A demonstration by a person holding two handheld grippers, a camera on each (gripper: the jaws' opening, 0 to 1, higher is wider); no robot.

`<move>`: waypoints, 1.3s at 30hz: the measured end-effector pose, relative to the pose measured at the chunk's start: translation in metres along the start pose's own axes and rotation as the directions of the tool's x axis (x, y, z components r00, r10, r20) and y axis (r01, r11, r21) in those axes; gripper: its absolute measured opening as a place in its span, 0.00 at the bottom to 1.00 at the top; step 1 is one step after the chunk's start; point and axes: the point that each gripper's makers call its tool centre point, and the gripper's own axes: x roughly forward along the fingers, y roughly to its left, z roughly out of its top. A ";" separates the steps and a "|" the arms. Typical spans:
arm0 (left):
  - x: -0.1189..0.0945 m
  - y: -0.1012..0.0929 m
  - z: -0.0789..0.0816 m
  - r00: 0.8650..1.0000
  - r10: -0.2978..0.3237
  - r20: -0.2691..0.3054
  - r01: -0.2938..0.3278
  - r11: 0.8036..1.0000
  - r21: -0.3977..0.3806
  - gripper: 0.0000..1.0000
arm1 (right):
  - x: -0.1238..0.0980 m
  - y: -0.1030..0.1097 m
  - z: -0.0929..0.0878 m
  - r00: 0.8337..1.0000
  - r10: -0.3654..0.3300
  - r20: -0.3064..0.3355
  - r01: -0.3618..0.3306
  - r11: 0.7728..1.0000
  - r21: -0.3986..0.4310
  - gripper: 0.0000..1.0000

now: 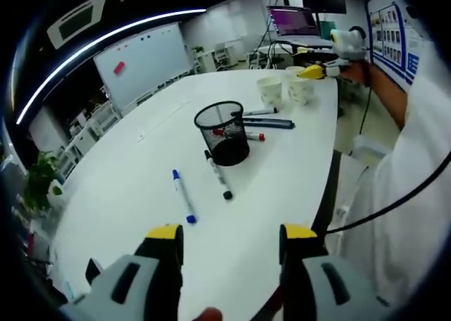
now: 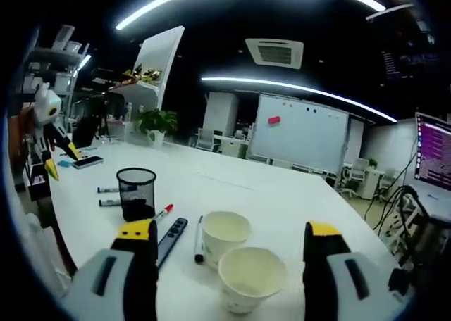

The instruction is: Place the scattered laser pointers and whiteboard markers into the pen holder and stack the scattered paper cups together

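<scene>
On the white table [image 1: 127, 187], going left to right in the left gripper view, a blue-capped marker [image 1: 184, 196] lies on open surface, then a black marker [image 1: 218, 174] just beside the base of the black mesh pen holder [image 1: 224, 133], which stands upright near the middle. To the right of the holder lie a red-capped marker [image 1: 248, 135], a dark flat laser pointer [image 1: 268, 123] and another marker [image 1: 259, 112]. Beyond them, toward the far edge, two paper cups [image 1: 285, 90] stand upright side by side, apart and not nested.

The left gripper [image 1: 231, 236] hovers over the near part of the table, jaws wide and empty. The right gripper [image 2: 231, 240] also has its jaws wide with nothing between them; it looks down on the nearer cup [image 2: 250, 277], with the second cup [image 2: 224, 235] just behind it and touching or nearly so.

The step in hand looks like the cup stack, judging from where the right gripper is aimed. To do it well, close on one wall of the nearer cup at the rim, gently, since thin paper buckles. Lift straight up, centre it over the other cup and lower it without tilt. The marker [image 2: 199, 239] lying just beside the second cup could be knocked, so keep the approach high.
</scene>
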 end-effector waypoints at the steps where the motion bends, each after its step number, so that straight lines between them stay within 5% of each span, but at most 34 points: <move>1: 0.000 0.000 0.000 1.000 -0.001 -0.001 0.001 1.000 0.000 0.56 | 0.000 -0.001 -0.001 1.000 -0.002 0.000 0.002 1.000 0.007 0.85; 39: 0.005 -0.001 -0.004 1.000 -0.012 -0.015 0.012 1.000 -0.002 0.56 | 0.005 -0.020 -0.036 0.997 -0.058 -0.052 0.063 0.994 0.092 0.87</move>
